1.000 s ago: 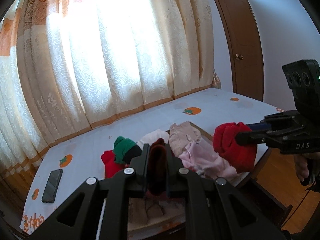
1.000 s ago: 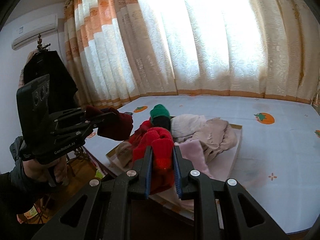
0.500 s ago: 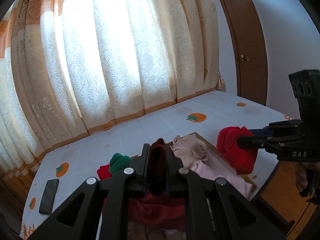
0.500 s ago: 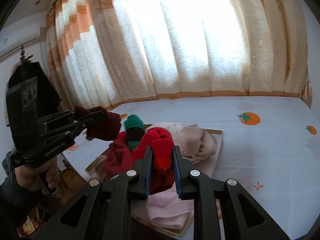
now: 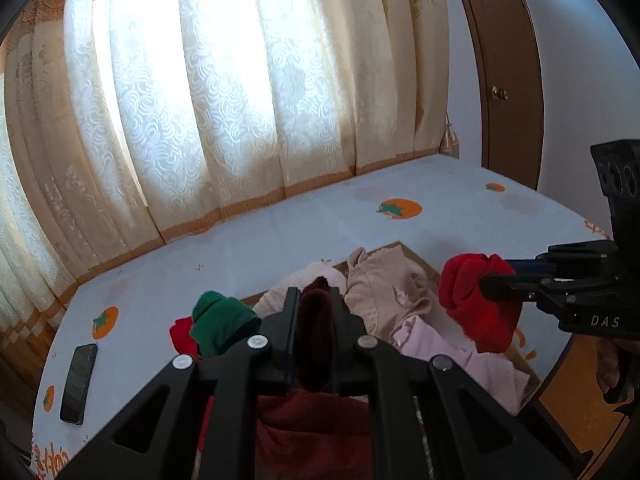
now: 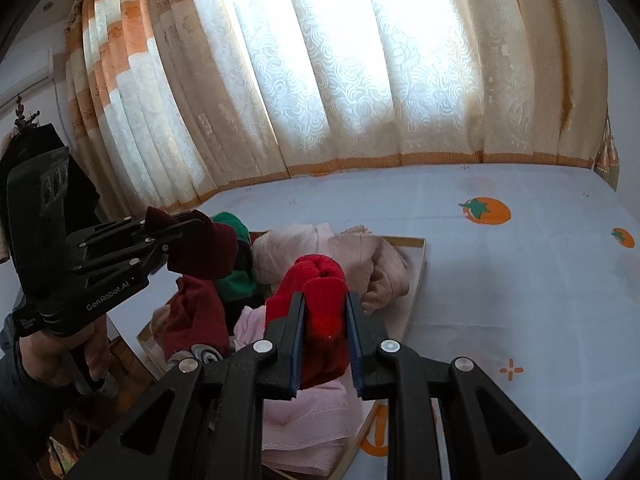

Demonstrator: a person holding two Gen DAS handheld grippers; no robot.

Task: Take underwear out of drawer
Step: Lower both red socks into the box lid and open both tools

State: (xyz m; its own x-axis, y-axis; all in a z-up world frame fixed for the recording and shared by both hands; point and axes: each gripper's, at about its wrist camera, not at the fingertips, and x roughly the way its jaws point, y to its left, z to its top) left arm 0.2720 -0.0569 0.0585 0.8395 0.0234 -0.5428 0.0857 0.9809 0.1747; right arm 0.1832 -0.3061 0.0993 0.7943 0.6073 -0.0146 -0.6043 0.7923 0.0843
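Now | maroon underwear point(image 5: 316, 332) hangs lengthwise | left gripper point(image 5: 315, 312) clamped

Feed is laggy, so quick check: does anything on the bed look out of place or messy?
The drawer sits out on the bed sheet, its clothes piled loose and slumping over the near edge. A phone lies close to the sheet's edge. Both grippers hold their garments cleanly. Nothing looks torn or spilled.
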